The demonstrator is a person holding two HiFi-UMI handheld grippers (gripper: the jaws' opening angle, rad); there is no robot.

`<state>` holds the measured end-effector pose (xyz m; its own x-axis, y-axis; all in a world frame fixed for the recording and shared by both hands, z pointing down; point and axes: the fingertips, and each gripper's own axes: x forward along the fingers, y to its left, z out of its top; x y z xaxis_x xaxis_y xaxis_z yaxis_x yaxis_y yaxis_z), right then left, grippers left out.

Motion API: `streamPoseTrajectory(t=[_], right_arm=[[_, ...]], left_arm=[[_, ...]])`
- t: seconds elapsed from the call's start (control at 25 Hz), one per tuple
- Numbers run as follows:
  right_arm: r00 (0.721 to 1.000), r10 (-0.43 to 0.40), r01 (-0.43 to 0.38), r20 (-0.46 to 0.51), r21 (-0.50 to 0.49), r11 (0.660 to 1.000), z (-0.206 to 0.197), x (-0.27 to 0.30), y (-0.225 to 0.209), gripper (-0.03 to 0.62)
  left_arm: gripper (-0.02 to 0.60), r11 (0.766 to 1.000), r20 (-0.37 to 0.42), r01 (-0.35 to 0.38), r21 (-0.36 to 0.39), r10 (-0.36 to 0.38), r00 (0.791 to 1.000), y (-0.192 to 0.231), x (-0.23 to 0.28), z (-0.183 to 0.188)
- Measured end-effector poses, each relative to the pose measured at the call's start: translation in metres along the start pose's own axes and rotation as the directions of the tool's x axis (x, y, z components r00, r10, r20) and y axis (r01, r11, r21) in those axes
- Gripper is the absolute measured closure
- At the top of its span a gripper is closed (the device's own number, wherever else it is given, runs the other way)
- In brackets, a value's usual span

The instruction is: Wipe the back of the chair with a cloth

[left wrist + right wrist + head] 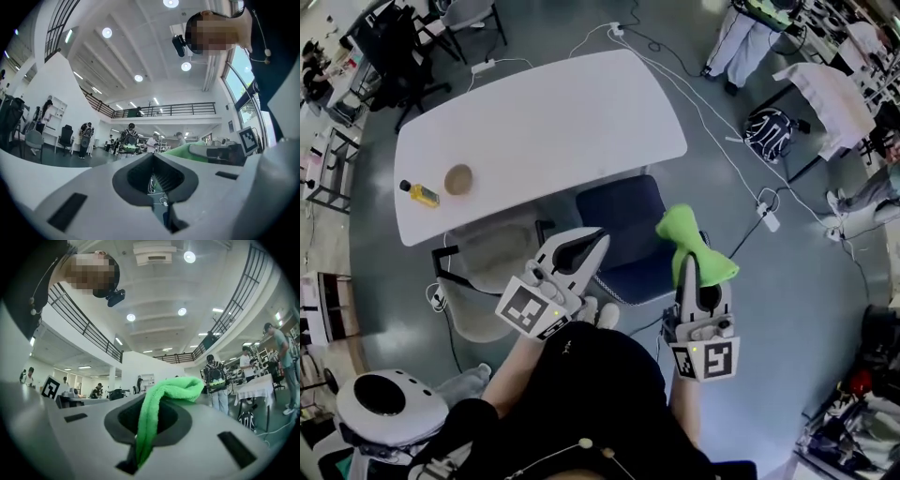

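Note:
A dark blue chair (pixel 623 225) stands at the near edge of the white table (pixel 544 122), just ahead of both grippers. In the head view my right gripper (pixel 687 269) is shut on a bright green cloth (pixel 694 239), which bunches above its jaws over the chair's right side. The right gripper view shows the cloth (pixel 173 390) pinched in the jaws of the right gripper (pixel 157 404) and folding over to the right. My left gripper (pixel 595 240) is shut with nothing in it, raised over the chair's left side. In the left gripper view the left gripper (pixel 153 161) points out level across the room, with the cloth (pixel 185 151) at its right.
A yellow bottle (pixel 421 193) and a round brown dish (pixel 458 179) sit on the table's left end. A pale grey chair (pixel 487 272) stands left of the blue one. A white rounded machine (pixel 380 398) is at the lower left. Cables (pixel 741 178) and a power strip (pixel 769 217) lie on the floor at right.

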<state>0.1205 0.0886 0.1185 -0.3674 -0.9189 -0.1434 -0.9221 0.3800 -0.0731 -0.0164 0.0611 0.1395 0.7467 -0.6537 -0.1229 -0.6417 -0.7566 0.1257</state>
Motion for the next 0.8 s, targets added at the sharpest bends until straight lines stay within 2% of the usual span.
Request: streamPoseTrajectory(t=[0.2,0.4,0.8], right_arm=[[0.998,-0.044,0.045,0.055,-0.009,0.999,-0.001,-0.003,0.0,0.576],[0.995,-0.05,0.051,0.085,-0.01,0.999,0.008,0.005,0.002,0.577],[0.995,-0.032,0.033,0.094,-0.01,0.999,0.017,-0.003,0.013,0.577]], left_arm=[[0.577,0.998,0.012,0.043,0.045,-0.044,0.999,-0.012,0.014,0.005],[0.577,0.996,0.015,0.043,0.072,-0.044,0.999,-0.015,0.029,0.015],[0.577,0.999,0.026,0.014,0.048,-0.016,1.0,-0.016,0.018,0.014]])
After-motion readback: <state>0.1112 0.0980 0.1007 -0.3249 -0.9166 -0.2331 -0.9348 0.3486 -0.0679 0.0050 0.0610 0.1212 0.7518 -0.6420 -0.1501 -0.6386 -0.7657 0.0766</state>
